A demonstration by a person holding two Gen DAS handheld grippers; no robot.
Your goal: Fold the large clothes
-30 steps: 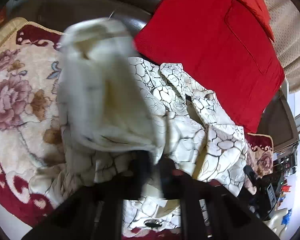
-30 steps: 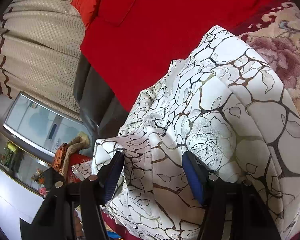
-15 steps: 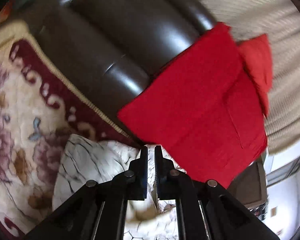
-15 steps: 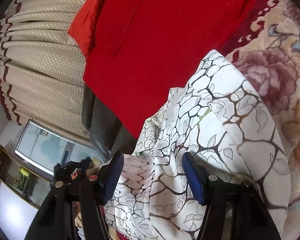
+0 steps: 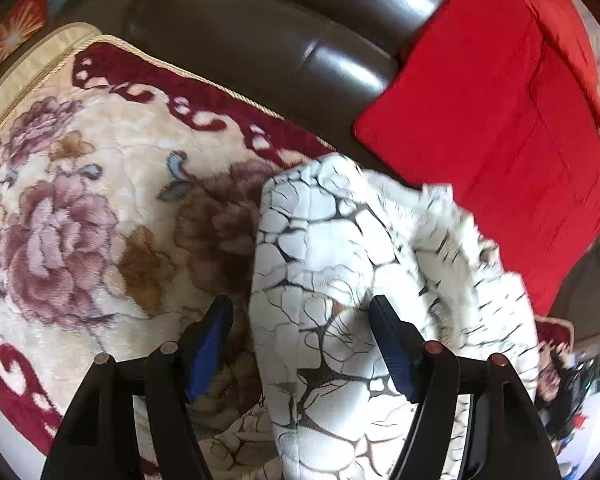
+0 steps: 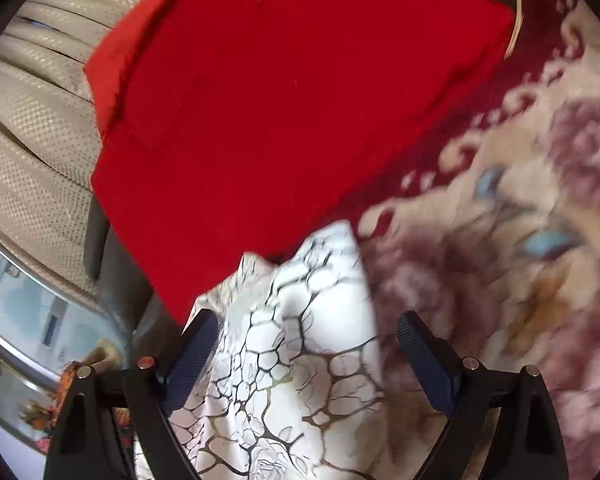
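A white garment with a dark crackle and rose print [image 5: 324, 264] lies bunched on a floral blanket [image 5: 80, 208]. It also shows in the right wrist view [image 6: 300, 344]. My left gripper [image 5: 300, 308] is open, its blue-padded jaws wide apart over the garment's left edge, holding nothing. My right gripper [image 6: 304, 332] is open too, jaws spread above the garment's far end near the red cushion [image 6: 280, 100].
A dark leather sofa back [image 5: 260, 28] runs behind the blanket. The red cushion [image 5: 500, 140] leans at the right. Beige curtains [image 6: 32, 128] and a glass cabinet [image 6: 24, 320] stand beyond the sofa end.
My left gripper let go of the garment fold, swung up shut toward the sofa back, then came down again and opened. My right gripper stayed open and moved further along the garment.
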